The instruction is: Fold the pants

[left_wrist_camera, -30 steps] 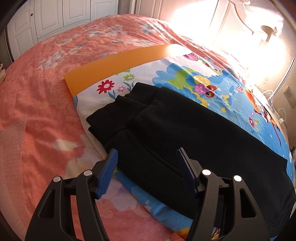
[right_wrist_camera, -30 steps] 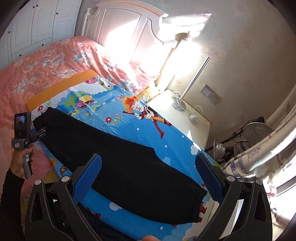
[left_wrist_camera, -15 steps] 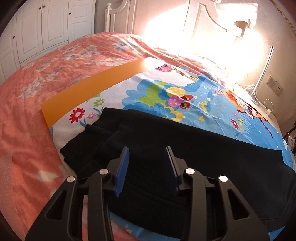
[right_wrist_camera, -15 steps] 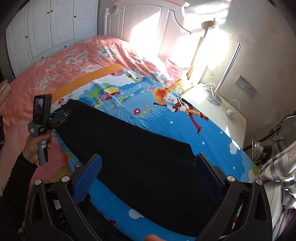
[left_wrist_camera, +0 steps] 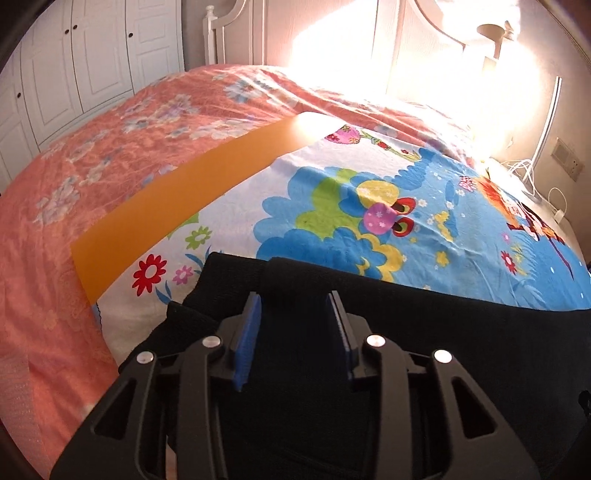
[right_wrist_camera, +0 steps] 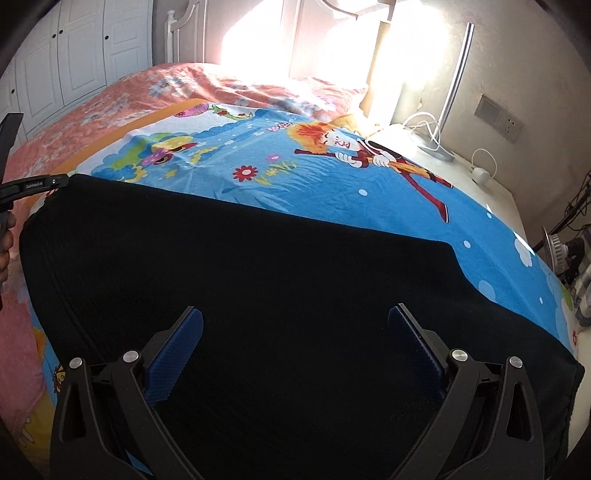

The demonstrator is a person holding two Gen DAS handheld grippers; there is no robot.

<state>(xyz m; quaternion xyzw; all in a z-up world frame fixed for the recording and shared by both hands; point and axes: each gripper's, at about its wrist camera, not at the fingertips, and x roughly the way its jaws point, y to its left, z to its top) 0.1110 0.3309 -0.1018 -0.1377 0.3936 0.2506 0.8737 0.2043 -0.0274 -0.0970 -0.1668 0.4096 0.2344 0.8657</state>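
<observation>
Home bedroom: bed (left_wrist_camera: 122, 155), white wardrobe (left_wrist_camera: 92, 59).

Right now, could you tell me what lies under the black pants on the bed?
The black pants lie on a cartoon-print sheet, which shows around them. An orange board edges that sheet over the floral bedspread. What is directly beneath the pants is covered.

Left wrist view: close over the pants' (left_wrist_camera: 424, 350) bunched end, angled down toward the headboard (left_wrist_camera: 332, 33). Right wrist view: close over the pants' (right_wrist_camera: 258, 288) middle, angled down toward the nightstand (right_wrist_camera: 461, 173). Shared: pants, cartoon sheet (left_wrist_camera: 369, 206) (right_wrist_camera: 295, 177), orange board (left_wrist_camera: 177, 206), wardrobe (left_wrist_camera: 92, 59).
</observation>
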